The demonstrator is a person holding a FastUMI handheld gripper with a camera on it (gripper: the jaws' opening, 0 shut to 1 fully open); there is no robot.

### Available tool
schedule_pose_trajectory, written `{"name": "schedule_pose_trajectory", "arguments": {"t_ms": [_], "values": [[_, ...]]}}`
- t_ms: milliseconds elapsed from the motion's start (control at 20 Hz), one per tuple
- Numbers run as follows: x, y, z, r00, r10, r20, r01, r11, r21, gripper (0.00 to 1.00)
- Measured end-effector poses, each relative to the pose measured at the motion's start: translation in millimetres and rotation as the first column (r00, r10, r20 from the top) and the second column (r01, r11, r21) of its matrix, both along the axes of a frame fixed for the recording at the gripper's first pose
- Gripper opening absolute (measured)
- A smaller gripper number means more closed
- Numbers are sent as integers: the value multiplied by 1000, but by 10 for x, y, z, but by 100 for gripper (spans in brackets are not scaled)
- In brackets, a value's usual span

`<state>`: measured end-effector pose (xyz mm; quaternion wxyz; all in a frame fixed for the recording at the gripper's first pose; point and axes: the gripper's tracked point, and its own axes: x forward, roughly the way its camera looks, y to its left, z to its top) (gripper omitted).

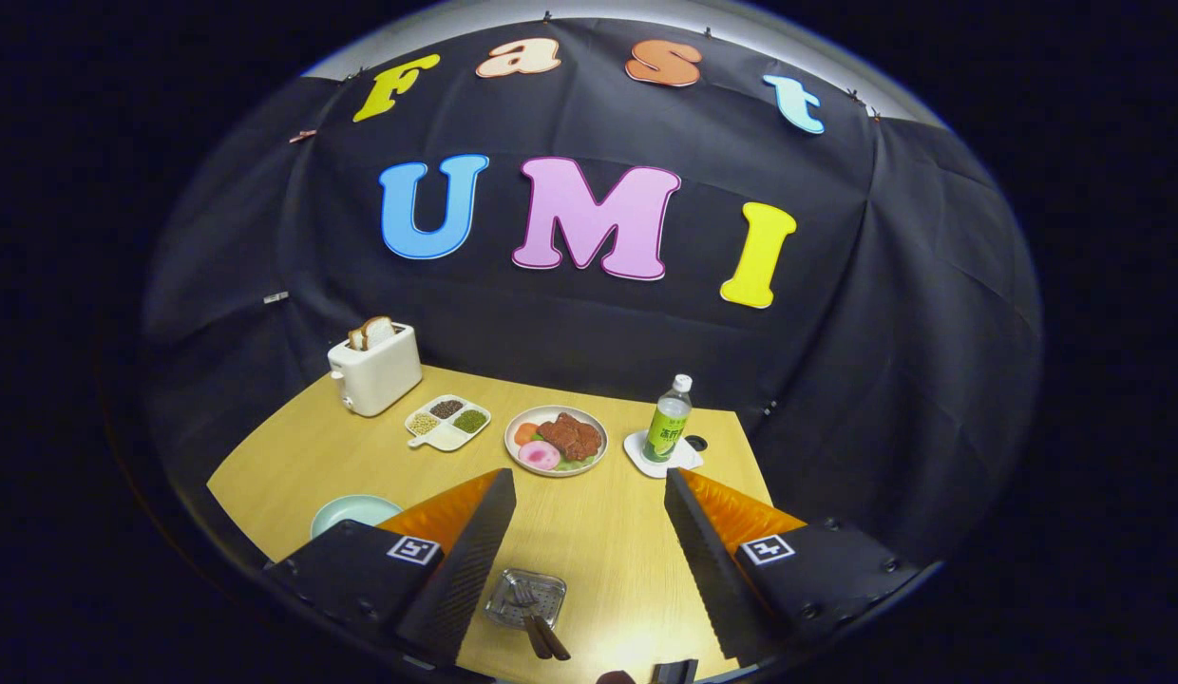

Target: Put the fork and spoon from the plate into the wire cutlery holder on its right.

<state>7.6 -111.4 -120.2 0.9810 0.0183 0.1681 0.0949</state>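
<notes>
Wire holder (524,598) already has fork+spoon handles in it (looks done imo); your jaws (589,560) hang released, empty.

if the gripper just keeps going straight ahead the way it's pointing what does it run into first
Probably the plate of food. The gripper is open, with bare table ahead of its fingers and the plate beyond. Depth is hard to judge. The wire holder, cutlery in it, sits low between the fingers.

Sharp fisheye, edges bowed — glare low on table (636,655)
</notes>
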Motion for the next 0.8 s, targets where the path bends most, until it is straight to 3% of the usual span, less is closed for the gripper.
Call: {"name": "schedule_pose_trajectory", "arguments": {"t_ms": [800], "values": [[-5, -75, -22, 993, 115, 37, -116, 993, 2, 98]]}}
